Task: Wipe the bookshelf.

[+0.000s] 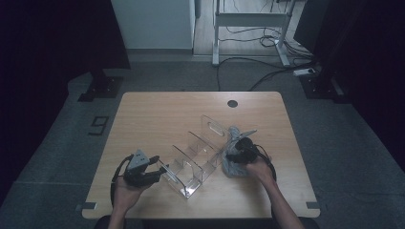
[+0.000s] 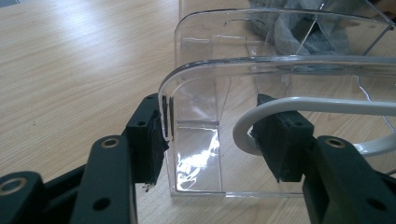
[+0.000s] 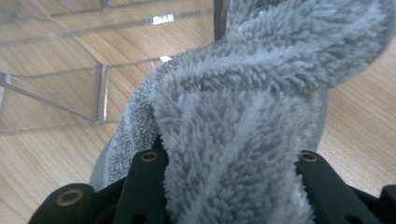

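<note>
- Left gripper [image 1: 160,170]: jaws part-way closed across the near end wall of the clear acrylic organiser [image 1: 196,157]. One pad sits against the wall's outer face; the other stands inside the compartment, apart from it. The gripper's white cable [image 2: 261,112] loops in front of that inner pad. Whether the wall is truly pinched cannot be told.
- Right gripper [image 3: 229,186]: clenched on a grey fluffy cloth [image 3: 243,116], which bulges up between the jaws and hides the pads. In the high view the gripper [image 1: 239,155] presses the cloth [image 1: 234,164] down on the table [image 1: 157,114], just beside the organiser's long side.
- Risk, judged: a loose one-sided brace lets the light organiser slide or tip once the cloth is pushed against it. The looped cable may catch on the wall's rim.
- Risk, judged: the bunched pile may snag on a divider's edge.
- Obstruction: upright dividers [image 1: 188,155] stand between the two grippers.
- Beyond: round cable hole [image 1: 232,103] at the table's far edge; desk frame [image 1: 248,28] and floor cables [image 1: 258,76] past it.
</note>
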